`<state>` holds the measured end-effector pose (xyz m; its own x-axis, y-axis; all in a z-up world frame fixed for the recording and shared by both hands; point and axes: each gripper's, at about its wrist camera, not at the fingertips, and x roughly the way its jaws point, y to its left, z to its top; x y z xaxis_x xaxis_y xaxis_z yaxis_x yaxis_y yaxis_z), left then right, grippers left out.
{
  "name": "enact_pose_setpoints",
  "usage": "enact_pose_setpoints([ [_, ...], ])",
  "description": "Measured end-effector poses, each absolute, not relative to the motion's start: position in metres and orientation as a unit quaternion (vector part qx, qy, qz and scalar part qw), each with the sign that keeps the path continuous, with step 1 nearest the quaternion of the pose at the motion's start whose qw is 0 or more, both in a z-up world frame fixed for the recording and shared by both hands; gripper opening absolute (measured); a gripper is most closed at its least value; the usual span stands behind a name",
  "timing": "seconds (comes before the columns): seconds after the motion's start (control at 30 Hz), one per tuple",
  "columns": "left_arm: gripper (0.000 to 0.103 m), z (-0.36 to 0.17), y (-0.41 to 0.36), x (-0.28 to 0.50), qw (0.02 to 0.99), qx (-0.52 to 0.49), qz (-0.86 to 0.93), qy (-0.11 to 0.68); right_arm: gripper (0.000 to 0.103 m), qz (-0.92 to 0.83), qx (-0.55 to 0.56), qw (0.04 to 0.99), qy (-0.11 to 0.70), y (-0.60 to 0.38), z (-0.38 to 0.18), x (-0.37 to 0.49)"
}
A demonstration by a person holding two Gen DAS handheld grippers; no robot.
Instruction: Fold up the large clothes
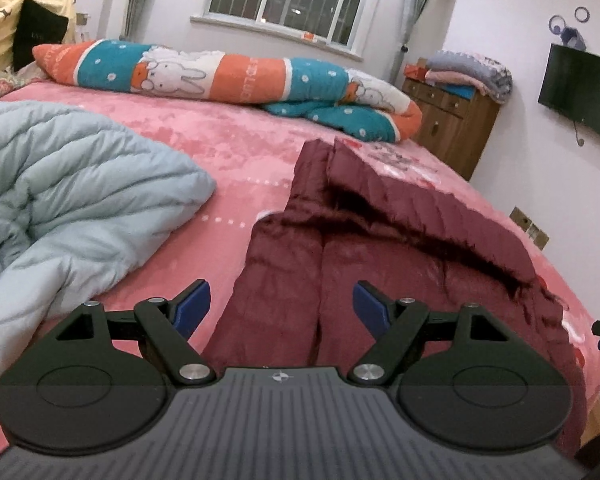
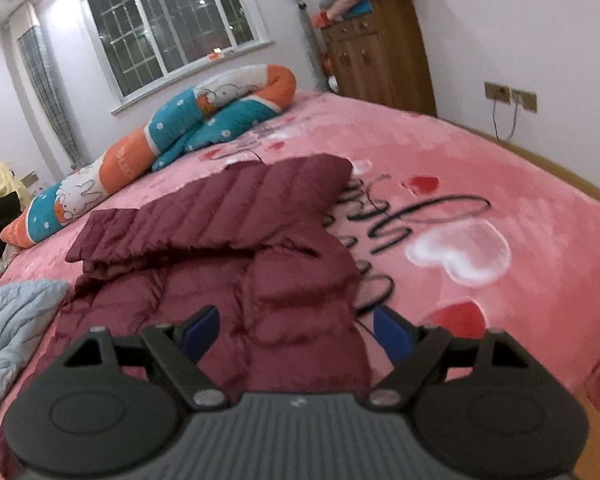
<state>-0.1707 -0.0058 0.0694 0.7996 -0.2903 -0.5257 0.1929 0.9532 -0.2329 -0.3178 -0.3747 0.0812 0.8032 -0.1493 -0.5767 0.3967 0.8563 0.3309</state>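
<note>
Both tongs are spread wide and hold nothing: the left tongs (image 1: 282,306) and the right tongs (image 2: 298,334) each hover at the bottom centre of their own view, blue pads apart, above the near end of the maroon down jacket (image 2: 228,240).

The jacket lies on the bed (image 2: 520,168), occupying the centre of the right wrist view and the lower centre to right of the left wrist view. Its front seam runs up the middle of the left view. One padded panel, probably a sleeve or the hood section, is already laid across the upper body, which suggests that the fold is partly done. A dark fur trim (image 1: 440,240) crosses the garment diagonally.

Judged step: between folds, with both tongs positioned for the next grip. The next move likely calls for closing each pair of tongs on the near hem or on opposite side edges, then carrying that portion over the body. The padding is thick, so a deep bite into the fabric seems advisable.

Left of the jacket lies a pale blue quilt (image 1: 80,184); a rolled rabbit-print duvet (image 1: 228,76) sits at the upper centre.

The near hem is hidden behind the tong bodies in both views. Which jacket part forms the folded panel cannot be confirmed.
</note>
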Motion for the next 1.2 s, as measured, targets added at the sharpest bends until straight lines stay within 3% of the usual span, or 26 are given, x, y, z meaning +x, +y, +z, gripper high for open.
enact_pose_setpoints([
  [0.5,0.096,0.055,0.002,-0.191,0.935,-0.071,-0.102,0.332,0.082,-0.115,0.273,0.902,0.315,-0.381,0.068,-0.35],
  [1.2,0.097,0.031,-0.009,-0.195,0.909,-0.026,-0.128,0.395,0.082,-0.135,0.187,0.909,0.349,-0.36,0.068,-0.345],
])
